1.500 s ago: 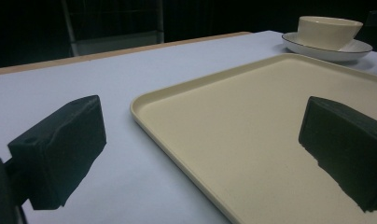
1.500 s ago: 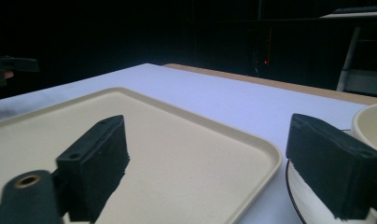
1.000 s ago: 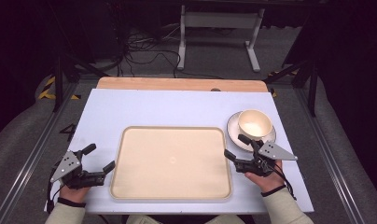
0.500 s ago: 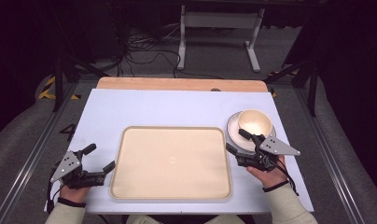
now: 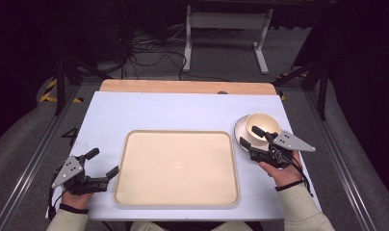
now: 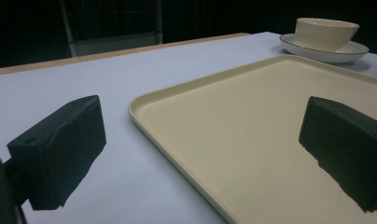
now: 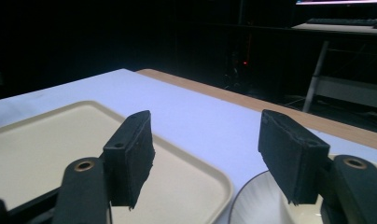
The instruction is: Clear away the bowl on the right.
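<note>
A lab: floor cables (image 5: 135,50) and metal rails (image 5: 26,163) surround the table (image 5: 183,108).

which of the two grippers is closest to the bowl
The right gripper, open at the saucer holding the cream bowl. The left gripper sits open across the tray, at its near left corner.

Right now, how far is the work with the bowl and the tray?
Done: nothing yet; the tray is empty and the bowl sits on its saucer beside it. In hand: the right gripper, jaws open, is at the saucer's edge, gripping nothing. Left: probably grasping and moving the dishes. The left gripper waits open by the tray.
</note>
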Demonstrator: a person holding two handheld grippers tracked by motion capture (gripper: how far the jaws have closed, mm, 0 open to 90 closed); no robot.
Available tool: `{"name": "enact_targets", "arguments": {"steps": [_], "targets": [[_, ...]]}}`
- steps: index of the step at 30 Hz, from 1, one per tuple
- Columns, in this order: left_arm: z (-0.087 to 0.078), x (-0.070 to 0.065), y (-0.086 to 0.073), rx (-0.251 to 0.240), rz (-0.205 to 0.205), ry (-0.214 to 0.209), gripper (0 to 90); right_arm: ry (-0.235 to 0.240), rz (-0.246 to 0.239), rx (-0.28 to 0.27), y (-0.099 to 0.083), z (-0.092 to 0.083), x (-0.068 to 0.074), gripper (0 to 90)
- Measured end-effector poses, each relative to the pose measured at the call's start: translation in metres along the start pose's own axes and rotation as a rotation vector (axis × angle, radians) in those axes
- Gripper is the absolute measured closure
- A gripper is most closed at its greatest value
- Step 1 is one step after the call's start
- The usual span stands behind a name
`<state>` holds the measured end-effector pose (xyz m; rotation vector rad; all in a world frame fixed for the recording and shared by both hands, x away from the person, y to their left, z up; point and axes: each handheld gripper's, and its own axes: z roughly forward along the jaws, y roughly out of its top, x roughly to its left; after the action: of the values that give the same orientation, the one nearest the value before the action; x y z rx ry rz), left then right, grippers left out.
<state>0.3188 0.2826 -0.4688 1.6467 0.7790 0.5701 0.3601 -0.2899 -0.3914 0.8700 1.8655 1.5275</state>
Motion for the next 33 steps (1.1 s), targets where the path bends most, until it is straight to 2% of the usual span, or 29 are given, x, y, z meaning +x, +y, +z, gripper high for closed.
{"name": "enact_targets", "arguments": {"steps": [10, 16, 22, 28, 33], "targets": [[0.0, 0.0, 0.0, -0.001, 0.0, -0.002, 1.0, -0.046, -0.017, -0.004, 0.011, -0.002, -0.018, 36.1], [0.0, 0.0, 0.0, 0.0, -0.002, -0.001, 1.0, -0.085, 0.008, -0.004, 0.015, -0.005, -0.03, 36.4], [0.0, 0.0, 0.0, 0.0, -0.001, -0.002, 1.0, -0.127, 0.018, 0.021, 0.016, -0.008, -0.041, 36.8], [0.0, 0.0, 0.0, 0.0, -0.001, -0.001, 1.0, -0.152, 0.019, 0.018, 0.019, -0.01, -0.051, 36.4], [0.0, 0.0, 0.0, 0.001, 0.0, -0.004, 1.0, -0.175, 0.04, 0.029, 0.019, -0.009, -0.058, 35.6]]}}
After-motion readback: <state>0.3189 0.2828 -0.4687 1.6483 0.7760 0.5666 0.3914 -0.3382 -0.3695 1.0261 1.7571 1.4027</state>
